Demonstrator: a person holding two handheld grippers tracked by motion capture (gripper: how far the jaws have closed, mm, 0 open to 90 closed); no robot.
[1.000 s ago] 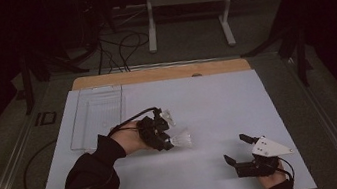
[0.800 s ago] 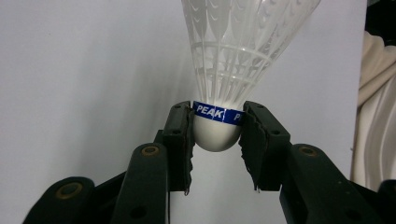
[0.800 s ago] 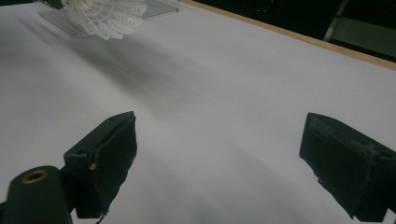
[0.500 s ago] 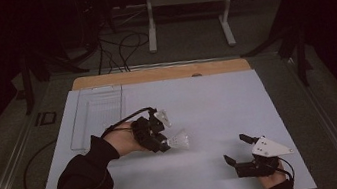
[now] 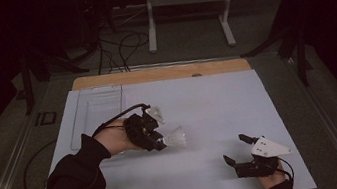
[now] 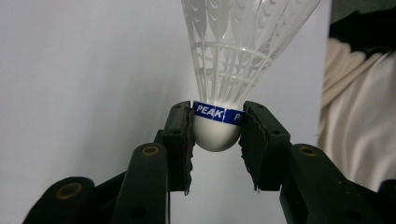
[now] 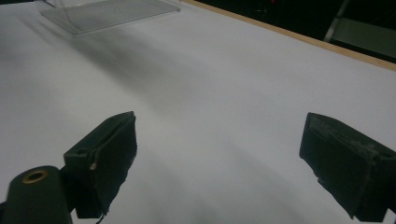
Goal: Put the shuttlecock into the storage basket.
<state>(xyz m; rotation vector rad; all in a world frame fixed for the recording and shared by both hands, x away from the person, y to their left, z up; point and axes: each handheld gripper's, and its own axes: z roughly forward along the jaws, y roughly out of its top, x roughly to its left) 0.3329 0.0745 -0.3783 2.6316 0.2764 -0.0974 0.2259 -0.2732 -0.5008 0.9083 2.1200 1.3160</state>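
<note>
A white plastic shuttlecock (image 6: 219,126) with a blue band reading PEAK sits between my left gripper's (image 6: 217,140) jaws, which are shut on its round white cork. In the high view the shuttlecock (image 5: 175,137) points right, skirt outward, held just above the white table sheet (image 5: 208,103) by my left gripper (image 5: 159,141). Near the table's front right corner my right gripper (image 5: 234,149) rests low with its jaws wide open and nothing between them. From its own camera the right gripper (image 7: 217,158) faces bare white sheet.
A clear plastic tray (image 5: 97,109) lies at the far left of the sheet, seen also as the tray (image 7: 107,11) in the right gripper view. A wooden edge (image 5: 163,72) runs along the table's far side. A metal stand (image 5: 188,0) and cables are on the floor beyond.
My left hand has risen a little and shifted toward the far side with the shuttlecock still in its jaws. The right gripper has stayed where it was.
</note>
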